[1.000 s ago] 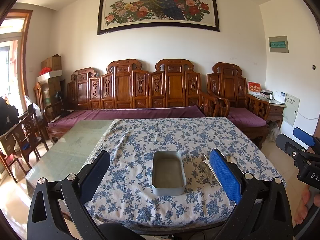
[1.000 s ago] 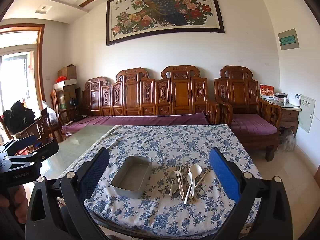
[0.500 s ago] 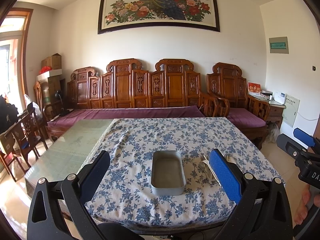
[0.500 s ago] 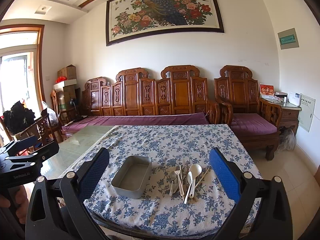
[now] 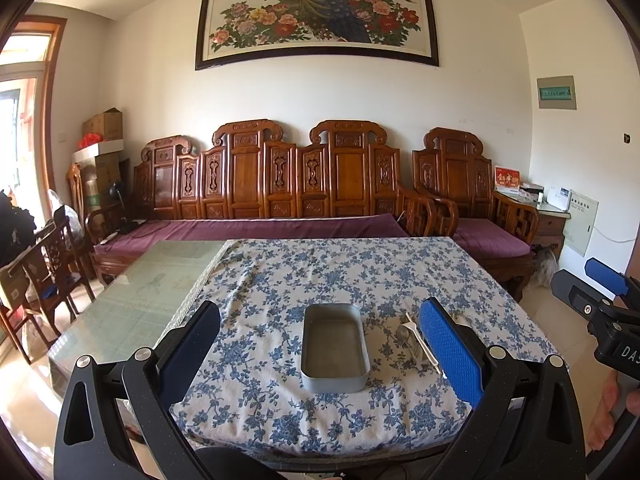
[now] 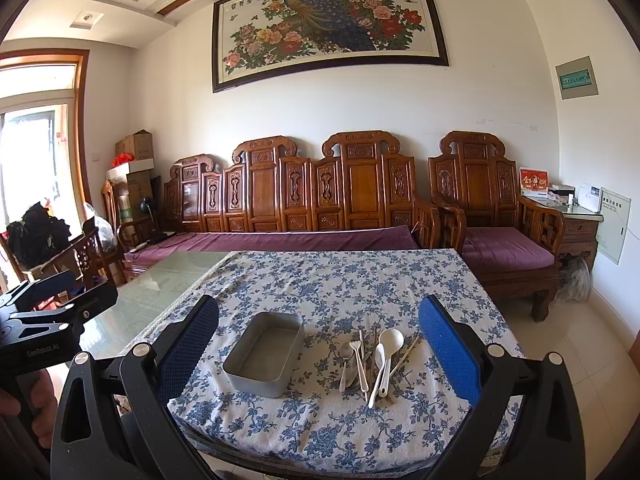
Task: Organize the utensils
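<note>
An empty grey metal tray (image 5: pixel 334 348) (image 6: pixel 264 354) sits on the blue-flowered tablecloth (image 5: pixel 340 276) (image 6: pixel 340 284) near the table's front edge. To its right lies a pile of utensils (image 6: pixel 370 360) (image 5: pixel 414 342): white spoons, metal spoons and chopsticks. In the left wrist view my blue finger pad hides part of the pile. My left gripper (image 5: pixel 320 344) stands open in front of the tray, well short of it and holding nothing. My right gripper (image 6: pixel 320 344) is open too, back from the table edge, facing the tray and the pile.
Bare glass tabletop (image 5: pixel 148 288) lies left of the cloth. A carved wooden sofa with purple cushions (image 5: pixel 280 200) stands behind the table, an armchair (image 6: pixel 496 216) at right, wooden chairs (image 5: pixel 48 272) at left. A person's hand (image 5: pixel 612 416) holds the right gripper's handle.
</note>
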{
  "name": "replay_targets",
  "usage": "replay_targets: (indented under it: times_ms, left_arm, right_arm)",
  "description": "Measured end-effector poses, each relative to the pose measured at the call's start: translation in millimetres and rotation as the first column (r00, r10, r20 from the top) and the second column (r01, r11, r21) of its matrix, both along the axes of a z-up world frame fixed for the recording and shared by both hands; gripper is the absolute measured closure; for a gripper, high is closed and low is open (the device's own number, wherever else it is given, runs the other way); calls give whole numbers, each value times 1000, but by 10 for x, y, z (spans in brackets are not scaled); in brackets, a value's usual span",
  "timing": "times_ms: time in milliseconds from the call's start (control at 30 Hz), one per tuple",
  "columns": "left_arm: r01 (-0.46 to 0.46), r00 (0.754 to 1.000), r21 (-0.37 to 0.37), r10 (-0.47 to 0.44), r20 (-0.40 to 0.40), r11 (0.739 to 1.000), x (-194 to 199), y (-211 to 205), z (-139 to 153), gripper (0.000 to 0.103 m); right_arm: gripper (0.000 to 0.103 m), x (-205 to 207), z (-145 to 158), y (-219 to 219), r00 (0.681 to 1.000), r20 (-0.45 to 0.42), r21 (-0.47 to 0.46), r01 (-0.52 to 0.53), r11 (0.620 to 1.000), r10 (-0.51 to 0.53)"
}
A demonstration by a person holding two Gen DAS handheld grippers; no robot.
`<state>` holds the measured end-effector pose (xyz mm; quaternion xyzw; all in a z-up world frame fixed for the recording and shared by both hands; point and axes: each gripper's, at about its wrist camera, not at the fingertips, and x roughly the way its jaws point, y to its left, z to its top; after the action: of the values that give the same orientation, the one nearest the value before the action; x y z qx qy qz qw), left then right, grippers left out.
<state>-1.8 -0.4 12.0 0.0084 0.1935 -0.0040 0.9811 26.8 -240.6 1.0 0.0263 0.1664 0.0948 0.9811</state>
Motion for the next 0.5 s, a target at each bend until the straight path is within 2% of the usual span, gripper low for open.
replay_targets:
  times_ms: [333,500]
  left_arm:
    - [0,1000,1,0,1,1000,1,-6,-10,6]
    - [1,1000,1,-1,2,1000,2,-4,-5,6]
  right_arm:
    - [2,0,-3,-23,1000,3,1,-1,1000,1]
    - [2,-52,107,-7,1000,6,3,-4,1000,4]
